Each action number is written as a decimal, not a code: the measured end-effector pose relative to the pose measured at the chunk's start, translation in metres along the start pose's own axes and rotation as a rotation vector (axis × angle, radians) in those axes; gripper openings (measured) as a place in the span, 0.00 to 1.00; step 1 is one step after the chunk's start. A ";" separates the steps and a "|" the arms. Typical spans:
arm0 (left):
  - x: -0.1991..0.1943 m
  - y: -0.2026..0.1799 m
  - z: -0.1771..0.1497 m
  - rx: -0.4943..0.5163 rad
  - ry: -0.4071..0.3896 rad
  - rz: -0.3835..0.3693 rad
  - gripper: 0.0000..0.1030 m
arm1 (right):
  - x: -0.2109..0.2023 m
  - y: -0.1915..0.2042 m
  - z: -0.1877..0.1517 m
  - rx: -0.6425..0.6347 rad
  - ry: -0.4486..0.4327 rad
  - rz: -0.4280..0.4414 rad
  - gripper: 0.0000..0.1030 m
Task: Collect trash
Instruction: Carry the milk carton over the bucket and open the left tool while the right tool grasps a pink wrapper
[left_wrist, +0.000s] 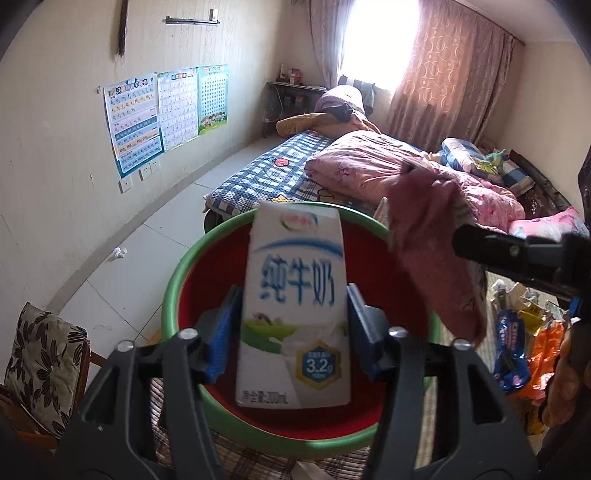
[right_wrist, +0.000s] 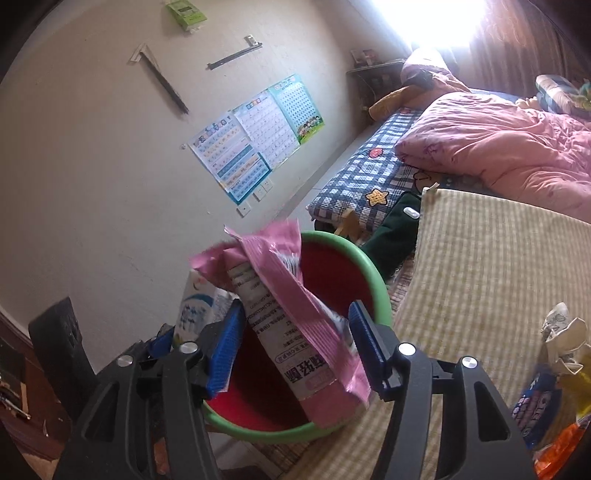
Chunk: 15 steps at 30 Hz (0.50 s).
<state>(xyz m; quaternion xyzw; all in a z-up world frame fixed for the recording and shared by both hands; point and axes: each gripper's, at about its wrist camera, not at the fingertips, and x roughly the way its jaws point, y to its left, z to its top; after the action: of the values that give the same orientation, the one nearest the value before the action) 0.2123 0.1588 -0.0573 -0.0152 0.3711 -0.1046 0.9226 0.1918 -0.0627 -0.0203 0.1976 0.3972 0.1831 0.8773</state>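
Left gripper (left_wrist: 293, 328), black-framed with blue ribbed pads, clamped on both sides of a white rectangular milk carton with blue lettering (left_wrist: 295, 306), carton upright and held directly above the round red plastic basin with a green rim (left_wrist: 168, 295). Right gripper (right_wrist: 291, 343), same build, with a crinkled pink plastic snack wrapper (right_wrist: 295, 317) hanging between its pads (contact on the right pad could not be made out, so grip uncertain), wrapper tilted over the same basin (right_wrist: 373, 273). Seen from the right wrist, carton (right_wrist: 195, 306) just beside the wrapper, on its left. Basin resting at the edge of a pale yellow checked mat (right_wrist: 480, 280). More litter near the mat's right side: a blue cookie packet (left_wrist: 511, 354), an orange wrapper (left_wrist: 545, 354) and a crumpled white paper (right_wrist: 563, 332). Beyond, a blue plaid mattress (left_wrist: 266, 173) with a pink quilt (left_wrist: 362, 162) on it.
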 end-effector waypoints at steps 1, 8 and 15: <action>0.000 0.003 0.000 -0.006 -0.012 0.001 0.71 | 0.000 0.002 0.002 0.003 -0.010 -0.005 0.67; -0.004 0.004 0.001 -0.010 -0.035 -0.008 0.71 | -0.027 0.006 -0.008 -0.029 -0.080 -0.035 0.67; -0.023 -0.038 -0.005 0.056 -0.068 -0.078 0.71 | -0.076 0.001 -0.024 -0.097 -0.168 -0.105 0.72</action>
<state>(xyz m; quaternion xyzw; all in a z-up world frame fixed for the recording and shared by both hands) 0.1858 0.1264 -0.0406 -0.0073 0.3357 -0.1502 0.9299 0.1268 -0.0931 0.0133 0.1486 0.3228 0.1389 0.9243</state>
